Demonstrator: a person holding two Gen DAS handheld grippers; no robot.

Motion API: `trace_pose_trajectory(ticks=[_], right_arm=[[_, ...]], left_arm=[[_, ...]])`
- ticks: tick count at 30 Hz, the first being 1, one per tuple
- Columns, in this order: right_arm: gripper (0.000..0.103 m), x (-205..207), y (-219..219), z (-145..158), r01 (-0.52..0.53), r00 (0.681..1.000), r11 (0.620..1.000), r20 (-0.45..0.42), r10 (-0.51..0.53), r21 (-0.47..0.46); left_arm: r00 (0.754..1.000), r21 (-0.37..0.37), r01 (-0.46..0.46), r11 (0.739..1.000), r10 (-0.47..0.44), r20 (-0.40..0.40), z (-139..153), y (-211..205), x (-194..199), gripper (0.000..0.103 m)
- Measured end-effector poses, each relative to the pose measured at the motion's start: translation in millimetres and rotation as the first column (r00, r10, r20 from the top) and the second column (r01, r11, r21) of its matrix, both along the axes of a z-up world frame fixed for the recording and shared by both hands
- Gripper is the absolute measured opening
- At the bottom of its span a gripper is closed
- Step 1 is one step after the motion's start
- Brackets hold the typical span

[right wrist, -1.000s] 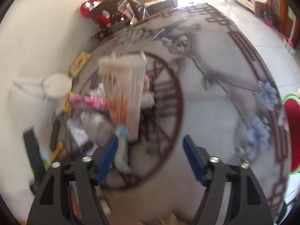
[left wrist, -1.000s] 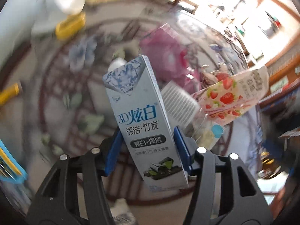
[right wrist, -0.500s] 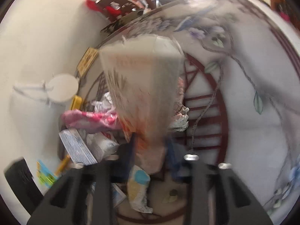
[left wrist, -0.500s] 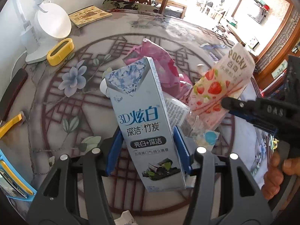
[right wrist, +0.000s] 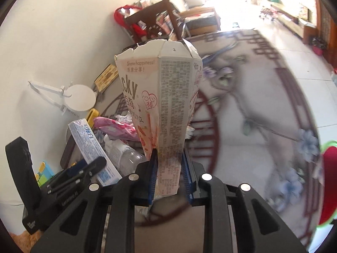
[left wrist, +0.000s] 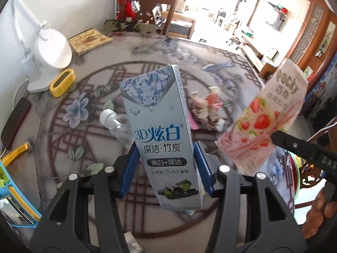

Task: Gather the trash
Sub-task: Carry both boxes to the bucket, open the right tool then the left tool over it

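Note:
My left gripper [left wrist: 166, 166] is shut on a grey-blue toothpaste box [left wrist: 160, 130] and holds it upright above the table. My right gripper [right wrist: 168, 172] is shut on a pink strawberry Pocky box [right wrist: 160, 105], lifted off the table; the box also shows in the left wrist view [left wrist: 267, 118]. The toothpaste box shows at the left of the right wrist view [right wrist: 92, 147]. On the table lie a clear plastic bottle [left wrist: 118, 124], crumpled wrappers [left wrist: 208, 105] and a pink bag [right wrist: 118, 126].
The round patterned table [left wrist: 88, 80] also holds a white desk lamp [left wrist: 50, 52], a yellow holder [left wrist: 63, 82], a book [left wrist: 88, 40] and a dark case [left wrist: 14, 122]. A wooden chair [left wrist: 147, 6] stands behind it. A red and green stool [right wrist: 328, 168] is at right.
My right gripper has closed on the Pocky box and lifted it off the table. My left gripper has kept hold of the toothpaste box and tilted up, showing more of the room.

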State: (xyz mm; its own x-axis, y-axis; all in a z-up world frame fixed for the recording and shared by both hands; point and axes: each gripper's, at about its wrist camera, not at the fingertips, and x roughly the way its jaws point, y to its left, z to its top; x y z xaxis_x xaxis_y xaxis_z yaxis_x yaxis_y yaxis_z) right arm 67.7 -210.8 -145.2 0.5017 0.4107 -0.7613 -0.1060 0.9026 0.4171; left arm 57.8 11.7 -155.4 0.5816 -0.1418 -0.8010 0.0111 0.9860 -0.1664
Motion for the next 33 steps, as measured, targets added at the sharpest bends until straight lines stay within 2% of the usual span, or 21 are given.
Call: trace_pose_trajectory(ticks=[4, 13, 20, 33], right_arm=[[0.022, -28.0, -20.2, 11.8, 0.050, 0.998, 0.998, 0.030, -0.049, -0.031], [0.023, -70.7, -48.1, 23.1, 0.116, 0.992, 0.993, 0.058, -0.114, -0.028], [0.023, -88.3, -67.1, 32.9, 0.157, 0.985, 0.987, 0.078, -0.154, -0.032], [0.023, -101.5, -92.3, 33.0, 0.205, 0.976, 0.978, 0.081, -0.203, -0.028]], left_arm=[[0.999, -0.009, 0.039, 0.999, -0.039, 0.009, 6.9, -17.4, -6.9, 0.050], [0.991, -0.008, 0.128, 0.992, -0.127, 0.049, 25.0, -58.3, -27.1, 0.051], [0.983, -0.018, 0.172, 0.985, -0.170, 0.061, 31.0, -81.6, -37.7, 0.051], [0.973, -0.001, 0.221, 0.975, -0.221, 0.062, 33.3, -106.2, -37.1, 0.051]])
